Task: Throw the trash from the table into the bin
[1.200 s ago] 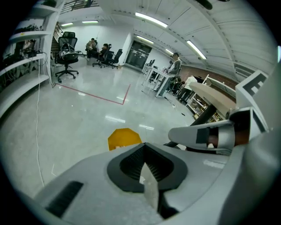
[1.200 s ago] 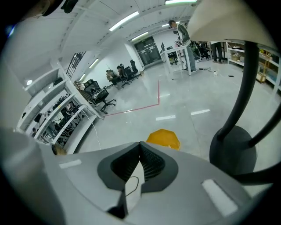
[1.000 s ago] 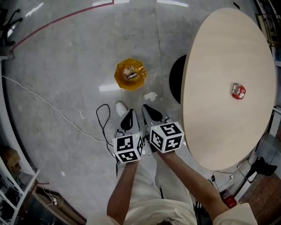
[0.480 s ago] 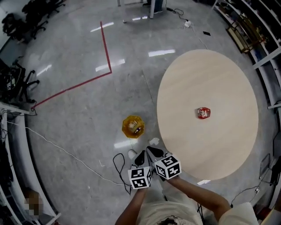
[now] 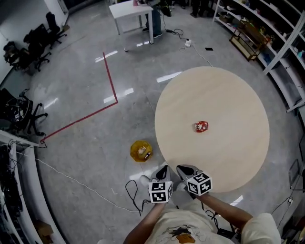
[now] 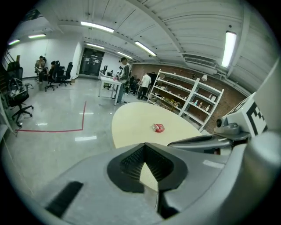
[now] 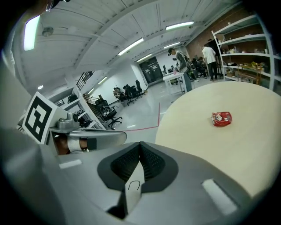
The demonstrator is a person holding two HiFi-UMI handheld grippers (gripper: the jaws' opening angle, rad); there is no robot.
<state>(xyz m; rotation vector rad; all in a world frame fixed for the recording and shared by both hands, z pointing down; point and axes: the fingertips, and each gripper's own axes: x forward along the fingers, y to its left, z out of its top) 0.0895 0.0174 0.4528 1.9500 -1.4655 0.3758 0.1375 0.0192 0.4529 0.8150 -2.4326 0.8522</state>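
Note:
A crumpled red wrapper (image 5: 201, 126) lies near the middle of the round beige table (image 5: 228, 90). It also shows in the left gripper view as the wrapper (image 6: 158, 127) and in the right gripper view as the wrapper (image 7: 221, 118). A yellow bin (image 5: 141, 151) with some trash inside stands on the floor left of the table. My left gripper (image 5: 164, 168) and right gripper (image 5: 183, 168) are side by side at the table's near edge, both shut and empty, well short of the wrapper.
A white desk (image 5: 129, 10) stands at the back, with people by it. Office chairs (image 5: 35, 40) line the left side and shelves (image 5: 281, 43) the right. A red tape line (image 5: 108, 78) and a thin cable (image 5: 71, 167) cross the grey floor.
Both grippers have risen from low over the floor near the bin to the table's near edge. The head view now takes in the whole table and much more of the room.

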